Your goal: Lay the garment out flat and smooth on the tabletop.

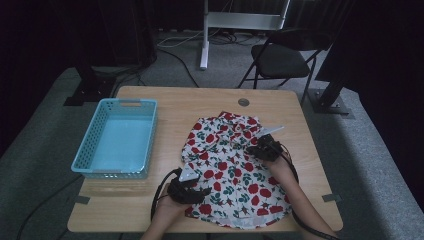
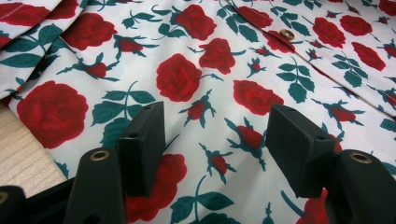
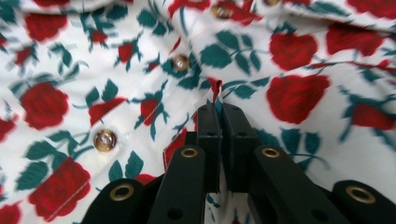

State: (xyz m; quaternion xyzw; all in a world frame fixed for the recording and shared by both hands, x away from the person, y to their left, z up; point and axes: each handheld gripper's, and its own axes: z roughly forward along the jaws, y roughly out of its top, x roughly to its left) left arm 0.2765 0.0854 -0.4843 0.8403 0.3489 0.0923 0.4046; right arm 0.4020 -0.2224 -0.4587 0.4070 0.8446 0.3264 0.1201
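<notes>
A: Where is the shirt [image 1: 227, 167] right now?

B: Spread on the table [image 1: 170, 102], filling its right half from about 12 o'clock down to the near edge at 6. The blue basket [image 1: 118, 137] sits well apart, at 9 o'clock from it, with nothing inside.

A: And the grippers?

B: The right gripper [image 1: 260, 148] is on the cloth at roughly 2 o'clock of the shirt. In the right gripper view its jaws are pressed together with a small pinch of fabric [image 3: 215, 88] sticking up between the tips, near the row of buttons [image 3: 180, 62]. So it is clenched on the shirt. The left gripper [image 1: 199, 192] is at the shirt's 8 o'clock edge; in the left gripper view its jaws stand apart over flat cloth [image 2: 219, 98], gripping nothing.

A: How far along would you say the work is?

B: Early, I'd judge. The shirt lies mostly open, with only some bunching toward the collar at 12 o'clock. One pinch is made; the left side has yet to take hold. Folding, and possibly moving it to the basket, all seems left to do.
</notes>
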